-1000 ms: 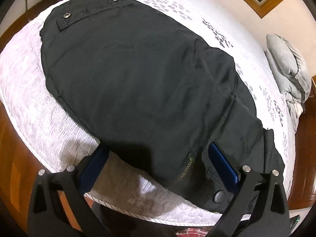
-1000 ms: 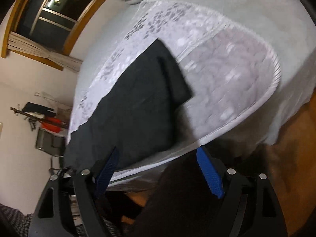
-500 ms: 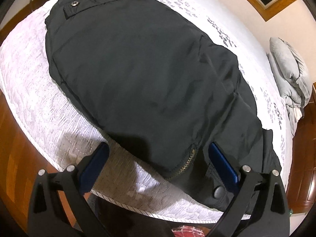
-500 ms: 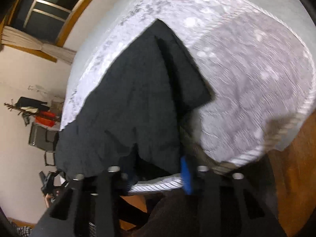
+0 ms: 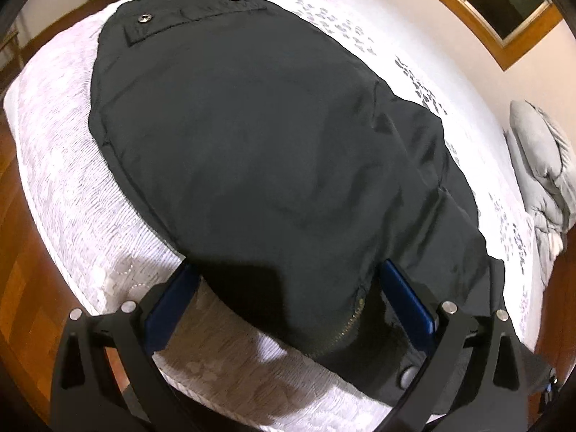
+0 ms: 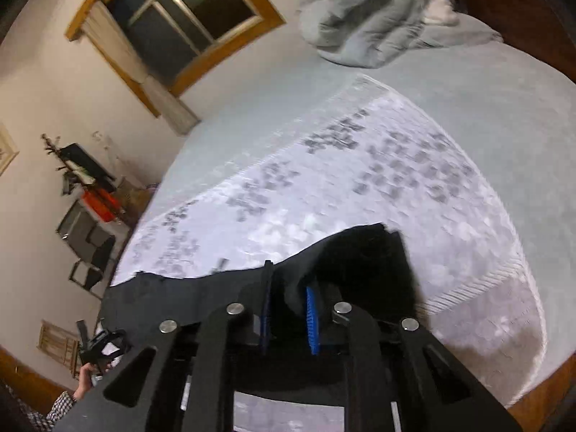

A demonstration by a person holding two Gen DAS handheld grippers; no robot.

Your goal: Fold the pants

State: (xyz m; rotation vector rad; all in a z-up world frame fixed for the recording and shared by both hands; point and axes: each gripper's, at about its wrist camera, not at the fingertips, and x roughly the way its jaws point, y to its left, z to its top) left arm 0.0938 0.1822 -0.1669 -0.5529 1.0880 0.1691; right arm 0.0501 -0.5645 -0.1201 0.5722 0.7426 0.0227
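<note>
Black pants (image 5: 252,165) lie spread flat on the bed (image 5: 64,194), over a pale patterned cover, taking up most of the left wrist view. Far end there shows a pocket flap w/ two metal snaps (image 5: 144,18); near end shows the zipper (image 5: 351,320) and a waist button (image 5: 408,374) at bottom right.

Left claw (image 5: 288,298) stands wide, blue pads well apart, hanging just over the near edge of the pants, angled steeply down. Left pad sits over bare bed cover, right pad over the waistband area; nothing pinched betw. them. Wood floor shows at far left; a grey quilt (image 5: 540,165) is bunched at far right, w/ a window (image 5: 504,3) up top.

Right wrist view gives what the left one can't: right claw (image 6: 288,309) narrow, jaws closing, w/ a fold of black pants fabric (image 6: 360,262) caught betw. the blue pads and pulled up off the bed. Cloth bunches ahead of the fingers and drapes away to the left along the cover. This claw points less steeply down, rolled so the room looks tilted. Also only here: a person's hand (image 6: 86,378) in a checked sleeve at bottom left, clutter against the left wall, curtained window, grey sheet beyond the patterned cover. Fabric edges are blurred.
</note>
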